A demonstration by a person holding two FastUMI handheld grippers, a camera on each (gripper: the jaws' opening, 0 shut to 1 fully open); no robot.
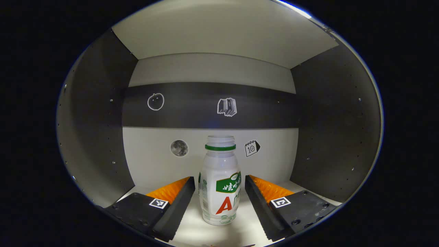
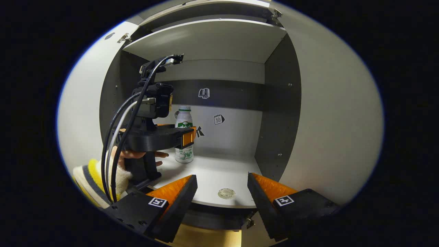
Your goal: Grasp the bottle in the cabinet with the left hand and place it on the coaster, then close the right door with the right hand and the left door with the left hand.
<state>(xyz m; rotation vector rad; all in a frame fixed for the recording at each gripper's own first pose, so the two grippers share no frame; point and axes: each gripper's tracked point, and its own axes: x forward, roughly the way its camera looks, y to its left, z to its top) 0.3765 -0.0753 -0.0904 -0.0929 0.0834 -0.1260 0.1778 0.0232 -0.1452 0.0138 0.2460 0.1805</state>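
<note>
A white plastic bottle (image 1: pixel 221 185) with a green neck ring and a green and red label stands upright on the cabinet shelf (image 1: pixel 192 230). My left gripper (image 1: pixel 219 178) is open, one finger on each side of the bottle, with a small gap on both sides. In the right gripper view the bottle (image 2: pixel 184 120) stands at the back left of the shelf, with the left gripper (image 2: pixel 187 137) around its lower half. A small round coaster (image 2: pixel 226 193) lies near the shelf's front edge. Just before the coaster, my right gripper (image 2: pixel 222 176) is open and holds nothing.
Both cabinet doors stand open: the left door (image 2: pixel 85 113) and the right door (image 2: pixel 329 120). Dark side walls (image 1: pixel 329 127) and an upper shelf (image 2: pixel 205 41) enclose the compartment. A hand (image 2: pixel 137 155) in a yellow and white sleeve (image 2: pixel 92 175) holds the left gripper.
</note>
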